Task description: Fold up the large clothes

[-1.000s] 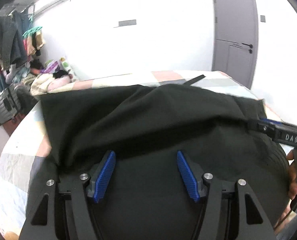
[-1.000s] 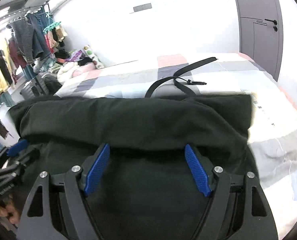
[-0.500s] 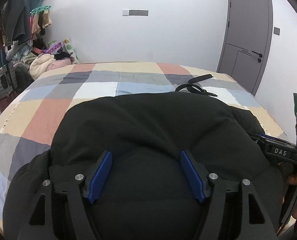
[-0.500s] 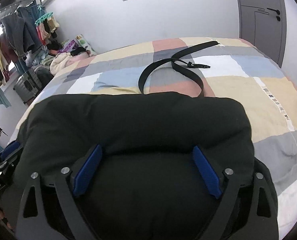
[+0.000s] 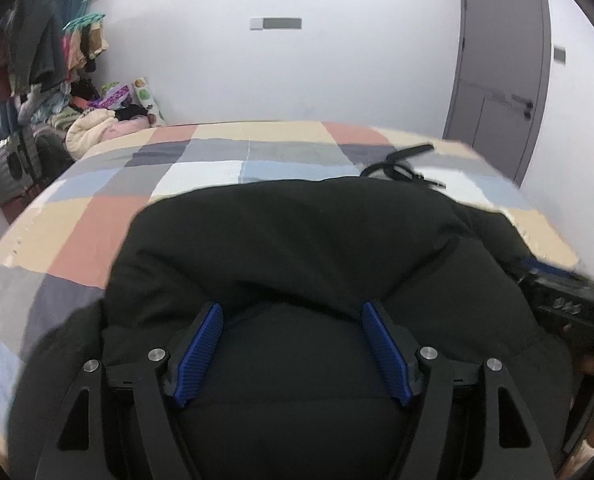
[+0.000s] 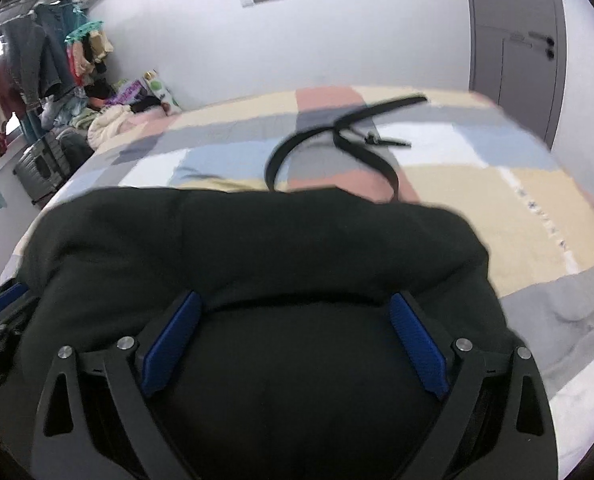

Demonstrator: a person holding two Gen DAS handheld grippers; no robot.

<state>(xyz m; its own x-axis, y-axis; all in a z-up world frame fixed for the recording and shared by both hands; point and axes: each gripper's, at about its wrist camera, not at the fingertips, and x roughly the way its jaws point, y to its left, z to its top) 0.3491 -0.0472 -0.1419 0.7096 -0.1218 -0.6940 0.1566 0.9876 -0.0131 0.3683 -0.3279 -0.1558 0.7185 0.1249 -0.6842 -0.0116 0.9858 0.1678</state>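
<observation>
Black garment [image 5: 297, 248] beneath both spread grippers [image 5: 293, 312].

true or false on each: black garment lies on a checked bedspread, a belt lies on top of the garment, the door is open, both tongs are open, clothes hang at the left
1. The black garment lies on a checked bedspread. True.
2. The black belt lies on top of the garment. False: it lies on the bedspread beyond it.
3. The grey door stands open. False: it is closed.
4. The left tongs and right tongs are open. True.
5. Hanging clothes are at the left. True.
</observation>
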